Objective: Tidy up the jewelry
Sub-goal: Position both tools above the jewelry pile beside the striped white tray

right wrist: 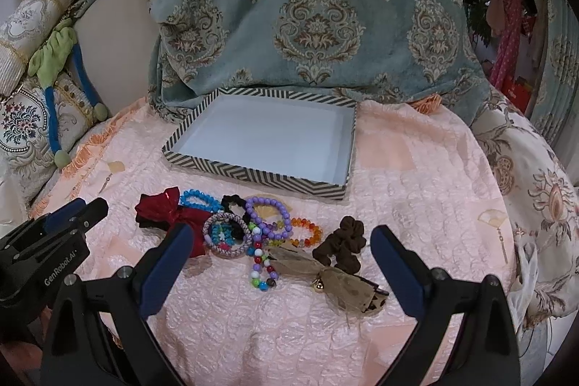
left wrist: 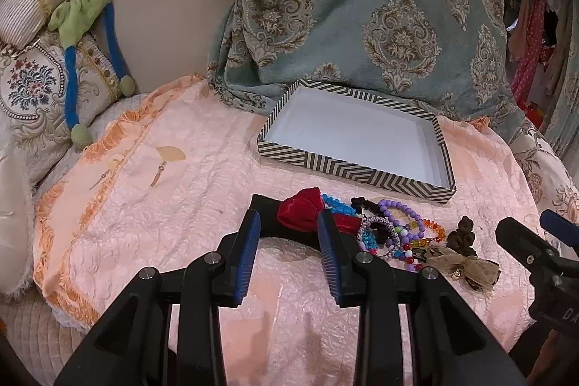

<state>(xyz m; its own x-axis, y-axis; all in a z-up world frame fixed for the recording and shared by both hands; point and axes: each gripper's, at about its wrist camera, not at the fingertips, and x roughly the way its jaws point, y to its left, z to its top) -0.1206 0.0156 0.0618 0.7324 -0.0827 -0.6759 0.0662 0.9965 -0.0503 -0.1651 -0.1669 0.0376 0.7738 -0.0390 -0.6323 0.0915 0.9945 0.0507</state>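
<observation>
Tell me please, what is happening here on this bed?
A person holds a two-finger tool in each hand above a pink bedspread. A pile of beaded bracelets, a red bow, a brown scrunchie and a beige bow lies loose in front of an empty striped box. The left tool and the right tool are both open and hold nothing. Nothing is in the box yet.

Both grippers are black plastic with ribbed blue pads and silver screw heads — the left gripper (right wrist: pixel 77 210) bears white "GenRobot.AI" lettering.
</observation>
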